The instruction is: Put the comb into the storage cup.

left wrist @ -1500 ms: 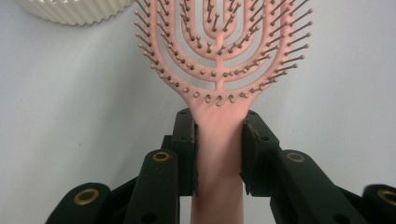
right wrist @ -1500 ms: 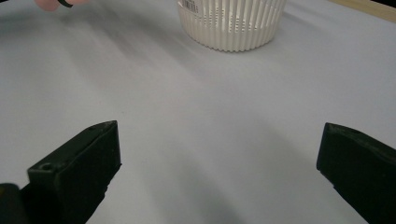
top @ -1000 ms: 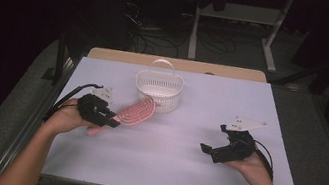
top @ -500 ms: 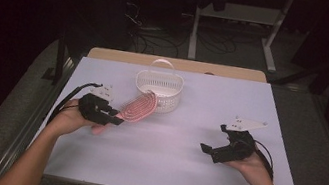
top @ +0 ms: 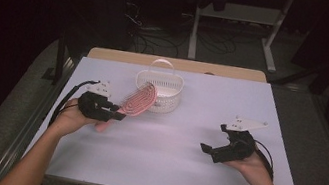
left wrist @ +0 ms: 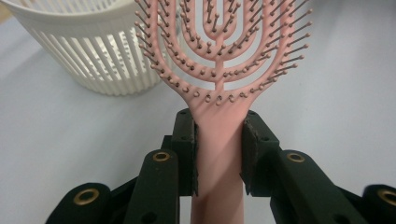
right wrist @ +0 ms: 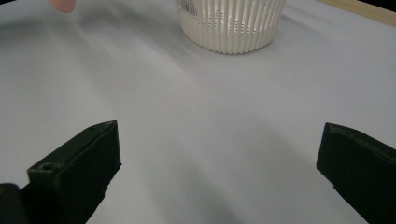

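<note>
Left gripper (left wrist: 218, 154) clamps brush (left wrist: 219, 70) handle near basket (top: 165, 92); wide head may snag the rim, tipping it. Right gripper (right wrist: 217, 177) open, idle.

Overhead plus two close views, basket (top: 158, 90) shared

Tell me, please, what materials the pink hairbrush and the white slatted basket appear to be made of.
The pink vented hairbrush looks like moulded plastic with a smooth, slightly matte finish: one uniform colour, open curved ribs, thin bristles ending in small ball tips. The white slatted basket also seems to be plastic, probably rigid: thin, even vertical slats, a moulded rim, a faint sheen. Neither shows wood grain or metal shine.
</note>
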Demonstrator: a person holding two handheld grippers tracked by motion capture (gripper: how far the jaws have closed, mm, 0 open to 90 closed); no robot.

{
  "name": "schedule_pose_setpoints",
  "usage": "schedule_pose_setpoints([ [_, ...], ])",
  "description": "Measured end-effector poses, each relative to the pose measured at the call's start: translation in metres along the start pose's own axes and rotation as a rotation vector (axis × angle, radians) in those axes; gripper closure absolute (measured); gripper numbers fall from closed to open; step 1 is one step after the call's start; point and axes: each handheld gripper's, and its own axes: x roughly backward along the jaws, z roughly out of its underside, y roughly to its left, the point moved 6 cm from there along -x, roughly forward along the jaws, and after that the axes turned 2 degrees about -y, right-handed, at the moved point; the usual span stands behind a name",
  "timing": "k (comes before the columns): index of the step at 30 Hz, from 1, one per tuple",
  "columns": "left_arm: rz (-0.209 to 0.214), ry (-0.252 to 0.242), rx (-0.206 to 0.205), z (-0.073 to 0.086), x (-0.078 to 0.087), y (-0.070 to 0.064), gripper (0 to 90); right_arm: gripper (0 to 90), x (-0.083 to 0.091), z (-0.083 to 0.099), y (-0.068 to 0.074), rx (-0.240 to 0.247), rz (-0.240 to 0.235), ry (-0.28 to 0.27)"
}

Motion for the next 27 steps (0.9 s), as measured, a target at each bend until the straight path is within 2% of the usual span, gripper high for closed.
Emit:
schedule_pose_setpoints([
  [21, -0.062, -0.187, 0.059, -0.016, 0.011, 0.008, 70.4, 0.0, -0.001, 0.0, 0.001, 0.004, -0.004, 0.002],
  [27, -0.085, -0.215, 0.064, -0.02, 0.014, 0.011, 70.4, 0.0, -0.002, 0.0, 0.002, 0.004, -0.007, 0.005],
])
